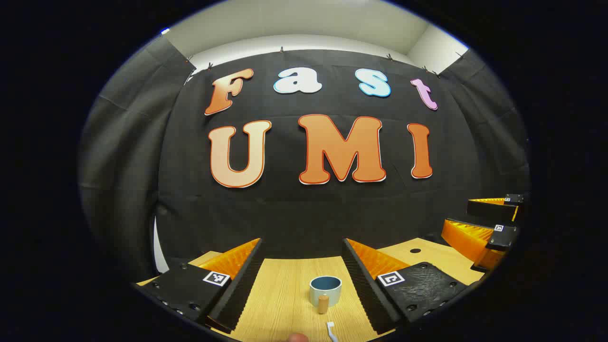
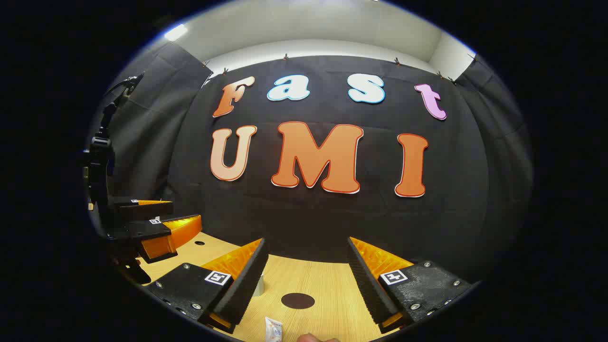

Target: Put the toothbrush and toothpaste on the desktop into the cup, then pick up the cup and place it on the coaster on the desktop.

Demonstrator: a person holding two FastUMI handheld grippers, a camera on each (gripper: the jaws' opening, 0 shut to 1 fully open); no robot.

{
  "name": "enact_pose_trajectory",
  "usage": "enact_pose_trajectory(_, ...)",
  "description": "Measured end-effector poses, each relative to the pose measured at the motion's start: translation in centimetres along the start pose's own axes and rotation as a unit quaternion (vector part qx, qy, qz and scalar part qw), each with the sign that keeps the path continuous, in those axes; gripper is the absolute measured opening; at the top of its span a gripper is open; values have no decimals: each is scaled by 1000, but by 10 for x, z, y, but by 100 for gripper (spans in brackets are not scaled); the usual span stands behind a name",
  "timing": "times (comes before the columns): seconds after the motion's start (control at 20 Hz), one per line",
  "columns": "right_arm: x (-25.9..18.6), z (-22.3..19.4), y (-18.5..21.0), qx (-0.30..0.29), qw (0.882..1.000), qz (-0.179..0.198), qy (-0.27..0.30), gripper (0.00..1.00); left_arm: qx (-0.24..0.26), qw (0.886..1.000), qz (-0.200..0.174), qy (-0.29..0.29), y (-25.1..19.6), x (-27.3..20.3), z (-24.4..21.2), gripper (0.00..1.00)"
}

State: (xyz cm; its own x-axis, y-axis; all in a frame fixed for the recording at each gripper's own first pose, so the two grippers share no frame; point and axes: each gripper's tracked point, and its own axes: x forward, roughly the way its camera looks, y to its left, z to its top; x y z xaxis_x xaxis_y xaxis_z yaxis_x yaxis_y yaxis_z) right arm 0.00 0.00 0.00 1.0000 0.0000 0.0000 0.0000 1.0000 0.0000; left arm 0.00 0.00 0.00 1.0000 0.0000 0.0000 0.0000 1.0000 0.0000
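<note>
In the left gripper view, a pale cup (image 1: 325,289) with a blue inside and a wooden handle stands upright on the wooden desktop (image 1: 280,294). It sits between the fingers of my open left gripper (image 1: 302,247), touching neither. A white toothbrush head (image 1: 331,330) pokes in at the bottom edge, nearer than the cup. In the right gripper view, a dark round coaster (image 2: 298,300) lies flat between the fingers of my open right gripper (image 2: 305,244). The end of a white toothpaste tube (image 2: 273,328) lies in front of it. A sliver of the cup (image 2: 258,285) peeks from behind the left finger.
Each gripper shows in the other's view, held above the desktop: the right gripper (image 1: 458,216) at the right, the left gripper (image 2: 186,213) at the left. A fingertip (image 2: 316,338) shows at the bottom edge. A small hole (image 1: 415,250) marks the desktop. The black cloth wall rises right behind.
</note>
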Motion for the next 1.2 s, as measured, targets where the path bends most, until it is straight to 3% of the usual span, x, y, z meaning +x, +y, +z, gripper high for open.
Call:
enact_pose_trajectory(0.8,3,-6,1,10,1000,4,13,98,3,1000,7,8,6,-1,-2,96)
enact_pose_trajectory(1.2,1,-38,-15,5,997,-4,80,98,2,996,-7,87,-6,2,-37,96)
